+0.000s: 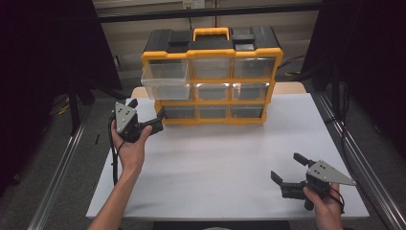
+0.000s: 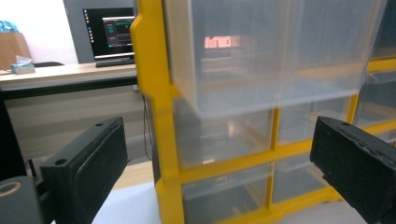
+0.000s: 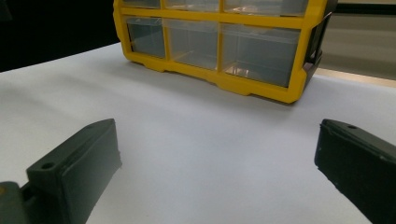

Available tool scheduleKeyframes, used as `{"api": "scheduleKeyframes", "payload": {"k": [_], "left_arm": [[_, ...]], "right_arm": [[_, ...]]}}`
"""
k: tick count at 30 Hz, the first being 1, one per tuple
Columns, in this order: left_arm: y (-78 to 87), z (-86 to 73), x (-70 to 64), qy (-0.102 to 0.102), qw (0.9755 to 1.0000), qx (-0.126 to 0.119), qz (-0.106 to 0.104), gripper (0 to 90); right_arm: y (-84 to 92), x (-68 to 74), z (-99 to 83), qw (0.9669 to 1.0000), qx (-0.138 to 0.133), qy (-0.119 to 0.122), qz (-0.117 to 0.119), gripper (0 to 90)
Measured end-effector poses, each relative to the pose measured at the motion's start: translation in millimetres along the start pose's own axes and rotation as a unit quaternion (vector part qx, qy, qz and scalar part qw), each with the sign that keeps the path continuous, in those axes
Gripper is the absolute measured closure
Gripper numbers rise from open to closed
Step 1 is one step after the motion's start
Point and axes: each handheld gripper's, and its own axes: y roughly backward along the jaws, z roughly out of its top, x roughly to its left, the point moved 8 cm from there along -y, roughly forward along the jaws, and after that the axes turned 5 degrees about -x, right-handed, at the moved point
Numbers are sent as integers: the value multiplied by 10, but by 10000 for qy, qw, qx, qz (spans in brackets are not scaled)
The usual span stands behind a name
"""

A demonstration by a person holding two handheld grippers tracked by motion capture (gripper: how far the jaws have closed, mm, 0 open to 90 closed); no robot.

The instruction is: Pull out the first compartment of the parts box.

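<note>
Yellow-and-black plastic drawer cabinet [image 1: 212, 76] at far edge of white table [image 1: 225, 158], clear top-left drawer [image 1: 164, 79] pulled out; left gripper [image 1: 148, 120] just beside cabinet, jaws seemingly apart; right gripper [image 1: 286, 168] open, well apart.

Two black grippers [image 1: 143, 120] [image 1: 287, 175] with grey screw-studded triangular plates, trailing black cables.

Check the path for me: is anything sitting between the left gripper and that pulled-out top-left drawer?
Nothing visible blocks it. The left gripper, jaws open, is beside the yellow organizer's lower left corner, with the pulled-out drawer above and just ahead of it. In the left gripper view the drawer hangs over the open gap between the jaws.
</note>
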Motion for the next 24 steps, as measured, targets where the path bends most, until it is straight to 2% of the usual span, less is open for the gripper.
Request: {"api": "scheduleKeyframes", "payload": {"k": [2, 3, 4, 6, 8, 9, 10, 11, 12, 14, 17, 18, 20, 22, 23, 24], "left_arm": [[21, -53, -18, -15, 10000, 41, -55, 40], [71, -163, -60, -75, 9998, 118, -150, 45], [71, -163, -60, -75, 9998, 118, -150, 47], [113, -260, -102, -119, 9996, 215, -149, 47], [155, -319, -152, -6, 9993, 205, -309, 47], [196, -357, -188, -127, 9983, 339, -453, 49], [196, -357, -188, -127, 9983, 339, -453, 49], [257, -360, -183, -259, 9985, 276, -390, 50], [257, -360, -183, -259, 9985, 276, -390, 51], [377, -445, -188, -140, 9982, 385, -447, 50], [460, -499, -193, -140, 9983, 393, -407, 51], [565, -558, -202, -75, 9982, 400, -439, 49], [604, -583, -198, -35, 9981, 440, -438, 44], [656, -618, -183, 114, 9976, 474, -488, 39], [682, -634, -161, 155, 9978, 480, -419, 38], [746, -691, -149, 230, 9971, 590, -421, 38]], "right_arm": [[1, -5, 4, 10000, -18, 4, -19, 0], [10, -7, 10, 10000, -36, -1, -40, 0], [10, -7, 10, 10000, -36, -1, -40, 0], [19, -5, 16, 10000, -53, -14, -54, 0], [28, -3, 20, 10000, -64, -12, -54, 0], [31, -6, 24, 10000, -78, 6, -56, 0], [31, -6, 24, 10000, -78, 6, -56, 0], [32, -9, 22, 10000, -74, 6, -59, 0], [32, -10, 22, 10000, -71, 1, -54, 0], [36, -16, 19, 9999, -59, -24, -82, 0], [35, -19, 25, 9999, -77, -42, -110, 0], [40, -16, 28, 9999, -75, -34, -104, 0], [43, -15, 29, 9999, -82, 11, -87, 0], [43, -20, 34, 9999, -102, 10, -114, 0], [40, -21, 33, 9999, -96, -14, -123, 0], [36, -21, 32, 9999, -86, -42, -130, 0]]}}
